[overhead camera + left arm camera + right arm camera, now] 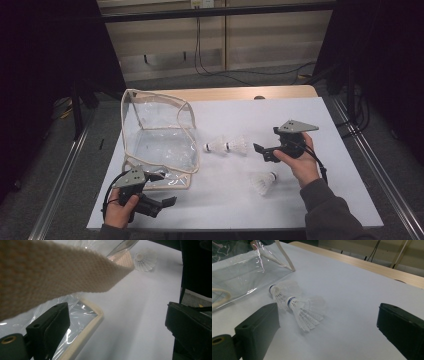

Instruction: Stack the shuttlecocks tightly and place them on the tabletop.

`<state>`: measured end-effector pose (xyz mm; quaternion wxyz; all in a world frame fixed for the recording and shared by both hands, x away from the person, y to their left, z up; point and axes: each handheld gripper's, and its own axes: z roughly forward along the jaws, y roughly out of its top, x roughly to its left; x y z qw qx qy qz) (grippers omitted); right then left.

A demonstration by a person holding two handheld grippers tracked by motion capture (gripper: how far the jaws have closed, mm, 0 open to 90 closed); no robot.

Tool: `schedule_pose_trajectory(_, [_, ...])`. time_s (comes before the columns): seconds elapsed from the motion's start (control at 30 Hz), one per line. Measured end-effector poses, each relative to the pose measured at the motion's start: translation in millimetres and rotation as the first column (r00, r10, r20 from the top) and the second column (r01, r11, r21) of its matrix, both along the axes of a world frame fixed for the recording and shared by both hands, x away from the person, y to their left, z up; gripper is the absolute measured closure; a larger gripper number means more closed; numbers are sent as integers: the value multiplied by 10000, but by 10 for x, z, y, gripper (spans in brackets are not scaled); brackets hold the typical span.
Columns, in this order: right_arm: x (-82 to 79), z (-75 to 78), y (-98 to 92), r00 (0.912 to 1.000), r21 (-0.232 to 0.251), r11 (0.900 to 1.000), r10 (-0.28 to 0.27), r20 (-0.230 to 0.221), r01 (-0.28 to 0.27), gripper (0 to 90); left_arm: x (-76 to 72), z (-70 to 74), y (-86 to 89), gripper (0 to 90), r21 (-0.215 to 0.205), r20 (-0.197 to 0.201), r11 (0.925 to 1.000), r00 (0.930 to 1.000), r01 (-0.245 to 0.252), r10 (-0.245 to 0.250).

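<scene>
A clear plastic bag [160, 135] with beige trim and straps stands open on the left of the white table. Two white shuttlecocks [225, 146], one pushed into the other, lie just right of it. A third shuttlecock [263, 181] lies nearer the front. My left gripper [164, 189] is open at the bag's front corner. In the left gripper view [117, 322] a beige strap [62, 277] hangs just above the jaws. My right gripper [261, 152] is open and empty, pointing at the nested pair [294, 305] a short way off in the right gripper view [329, 330].
The white sheet [300, 115] covers a wooden table whose far edge [225, 93] shows. Metal rails [370, 165] run along both sides. Cables [210, 70] hang by the back wall. Bare table lies between the bag and the lone shuttlecock [145, 260].
</scene>
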<state>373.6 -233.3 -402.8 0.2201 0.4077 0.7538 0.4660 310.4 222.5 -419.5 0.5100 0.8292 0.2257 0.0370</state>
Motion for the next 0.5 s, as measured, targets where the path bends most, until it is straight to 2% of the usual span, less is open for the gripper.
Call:
schedule_pose_trajectory(0.13, [29, 4, 32, 10000, -64, 10000, 47, -36, -48, 46, -2, -1, -1, 58, -17, -27, 10000, 10000, -2, 2])
schedule_pose_trajectory(0.2, [58, 5, 54, 9999, 89, 9999, 77, -108, -76, 55, 3, -1, 1, 58, 54, 89, 10000, 10000, -16, 16])
schedule_pose_trajectory(0.33, [92, -3, 91, 9994, 207, 9995, 228, -274, -222, 86, -1, -1, -2, 58, -13, -21, 10000, 10000, -16, 16])
schedule_pose_trajectory(0.5, [132, -2, 137, 9978, 147, 9989, 445, -486, -439, 107, 3, -1, 0, 57, 51, 73, 10000, 10000, -11, 10])
